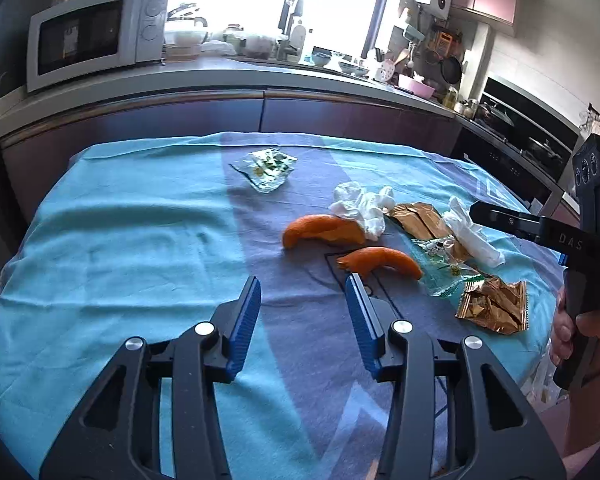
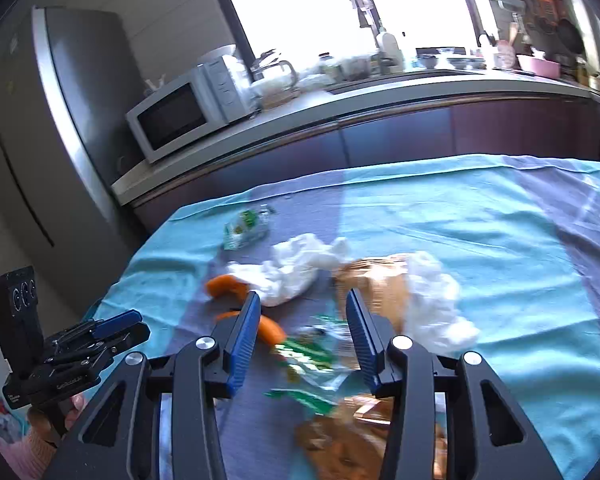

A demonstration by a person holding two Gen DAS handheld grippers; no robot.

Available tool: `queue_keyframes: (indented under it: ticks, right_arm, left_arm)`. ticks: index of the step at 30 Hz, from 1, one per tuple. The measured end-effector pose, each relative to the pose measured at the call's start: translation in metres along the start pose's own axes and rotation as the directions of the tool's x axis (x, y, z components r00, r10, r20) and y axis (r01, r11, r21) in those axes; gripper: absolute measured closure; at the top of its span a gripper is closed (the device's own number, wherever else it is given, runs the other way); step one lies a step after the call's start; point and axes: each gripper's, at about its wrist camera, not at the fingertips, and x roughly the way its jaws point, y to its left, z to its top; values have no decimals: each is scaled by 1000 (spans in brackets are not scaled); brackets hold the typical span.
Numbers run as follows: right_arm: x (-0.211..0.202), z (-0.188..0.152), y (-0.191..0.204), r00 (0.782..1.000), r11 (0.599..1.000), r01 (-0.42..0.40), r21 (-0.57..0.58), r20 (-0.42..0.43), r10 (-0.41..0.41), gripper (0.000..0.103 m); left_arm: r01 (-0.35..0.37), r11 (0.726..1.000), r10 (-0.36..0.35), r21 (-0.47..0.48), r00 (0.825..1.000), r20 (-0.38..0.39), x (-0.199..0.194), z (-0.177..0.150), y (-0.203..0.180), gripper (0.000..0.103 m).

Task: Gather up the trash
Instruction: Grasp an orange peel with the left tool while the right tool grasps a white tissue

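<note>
Trash lies on a table with a blue cloth [image 1: 120, 240]. Two orange peels [image 1: 320, 230] [image 1: 384, 262], crumpled white tissues [image 1: 360, 206] [image 1: 472, 232], gold wrappers [image 1: 492, 306] [image 1: 416, 216] and clear green-printed wrappers [image 1: 444, 268] [image 1: 266, 166] are spread out. My left gripper [image 1: 304, 284] is open and empty, just short of the nearer peel. My right gripper [image 2: 302, 300] is open and empty above the clear wrapper [image 2: 312, 356], with tissues [image 2: 296, 272] [image 2: 436, 296] and peels [image 2: 228, 286] ahead. It shows at the right edge of the left wrist view [image 1: 496, 212].
A kitchen counter [image 1: 220, 76] runs behind the table with a microwave [image 1: 92, 36], sink tap [image 1: 296, 4] and dishes. A stove [image 1: 520, 128] is at the right. A fridge [image 2: 60, 140] stands at the left in the right wrist view.
</note>
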Motion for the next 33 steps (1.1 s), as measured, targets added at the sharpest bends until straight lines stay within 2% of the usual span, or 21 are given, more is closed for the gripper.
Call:
queue_keyframes:
  ticks: [6,14,20,22,24,28,33]
  right_arm:
    - [-2,-1,-33,997,997,74,26,3,-74,55]
    - [11,-6,-49,994,994,101,45,-38,-99,54]
    - [17,-7,-54,994,994,96,57,-52,-93,56]
    - [18,-8,-55,994,994,94,63,-56,-91,59]
    - [19,-8,-56,995,994,89,65,-60,-85,67]
    - [16,-8,-60,996,994,76,84,-58,-72,72]
    - [14,-7,-64,996,993,70,93,-52,-65,89]
  left_arm:
    - [4,996,0,92,999,-40,32,14,-30,58]
    - [12,990,3,138,995,-103,60,21,-42,58]
    - [4,983,18,181,993,-118,70,24,-51,59]
    - [6,981,19,194,992,-127,74,25,-54,61]
    - [12,978,17,207,990,-140,77,25,-56,65]
    - [17,975,19,222,988,-155,79,22,-58,71]
    - [37,976,1,216,985,-170,79,19,-56,81]
